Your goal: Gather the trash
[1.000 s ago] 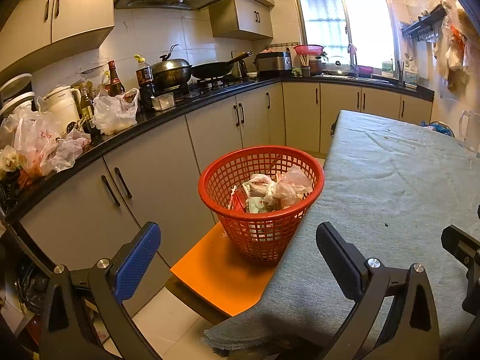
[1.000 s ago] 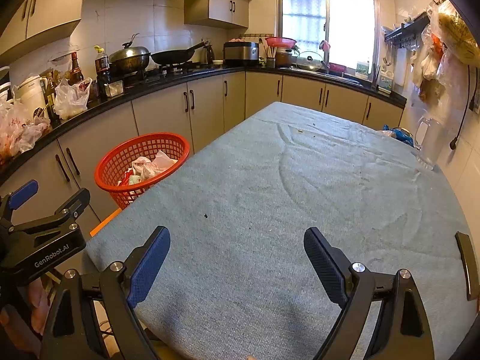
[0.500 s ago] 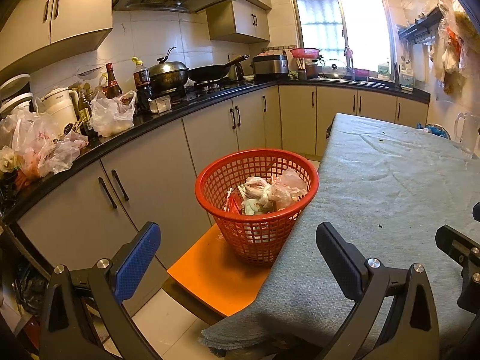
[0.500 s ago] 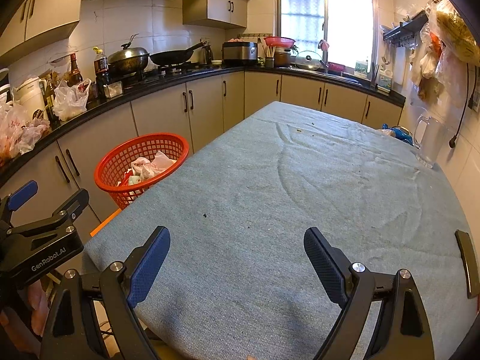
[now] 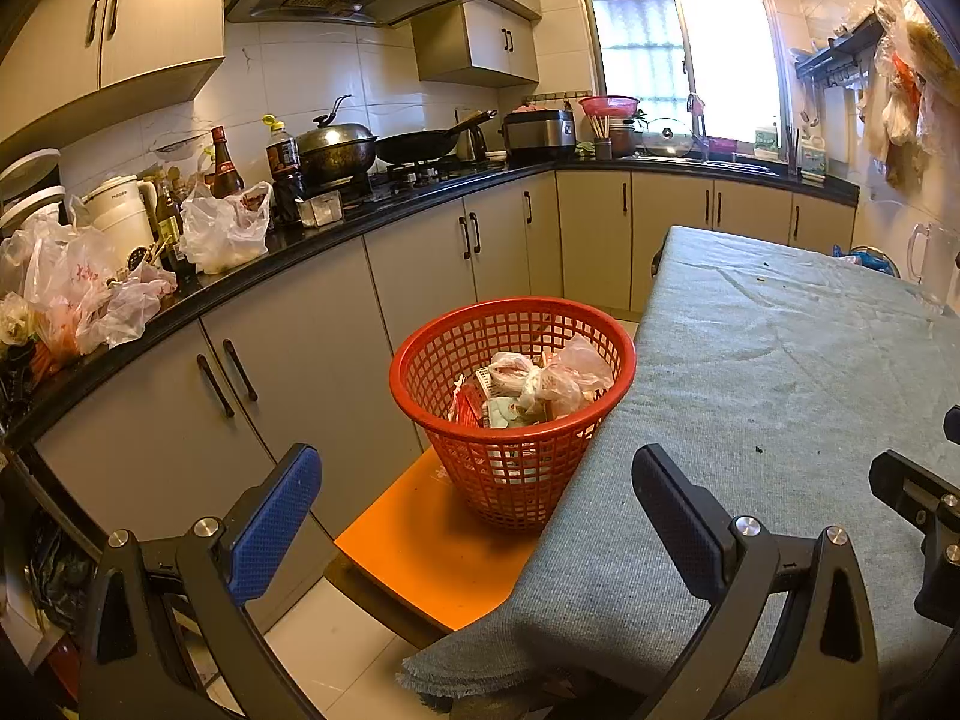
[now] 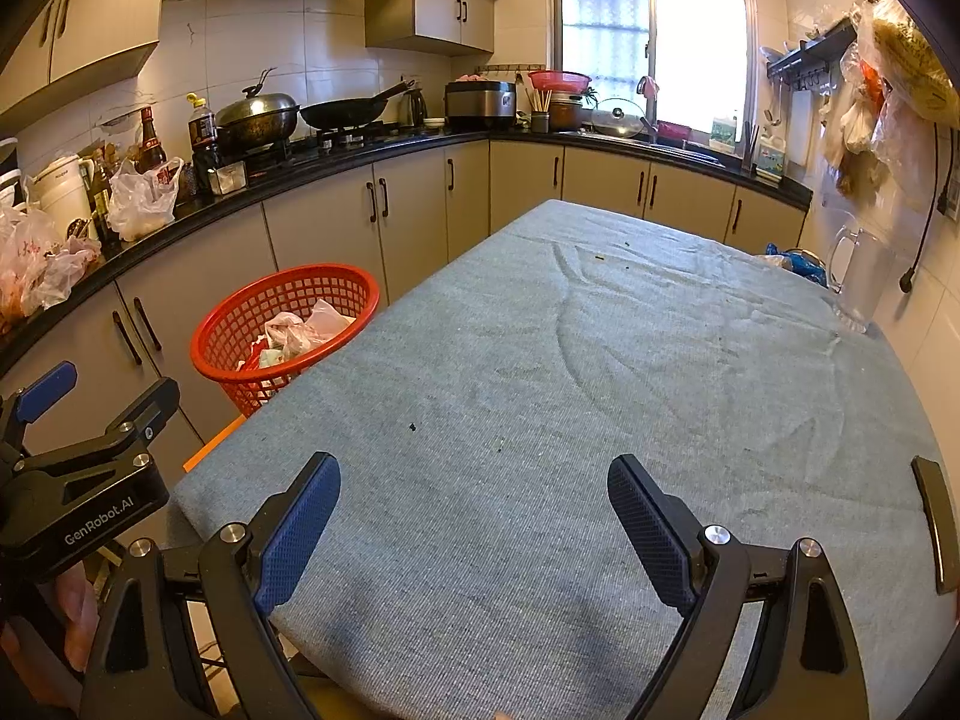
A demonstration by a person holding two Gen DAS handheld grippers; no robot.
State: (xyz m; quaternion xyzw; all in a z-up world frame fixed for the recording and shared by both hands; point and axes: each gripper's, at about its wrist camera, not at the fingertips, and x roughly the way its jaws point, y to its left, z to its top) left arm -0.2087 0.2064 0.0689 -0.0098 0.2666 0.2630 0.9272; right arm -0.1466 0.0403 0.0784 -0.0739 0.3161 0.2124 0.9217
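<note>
A red mesh basket stands on an orange stool beside the table's left edge; it also shows in the right wrist view. It holds crumpled plastic bags and wrappers. My left gripper is open and empty, near the table's front left corner, short of the basket. My right gripper is open and empty above the grey-blue tablecloth. Small dark crumbs lie on the cloth.
A black counter with cabinets runs along the left and back, crowded with bags, bottles, a kettle and pans. A clear jug and a blue bag sit at the table's far right. A dark flat object lies at right.
Both views have shifted slightly; the basket sits a little lower and closer in the left wrist view. Both grippers stay open and empty.
</note>
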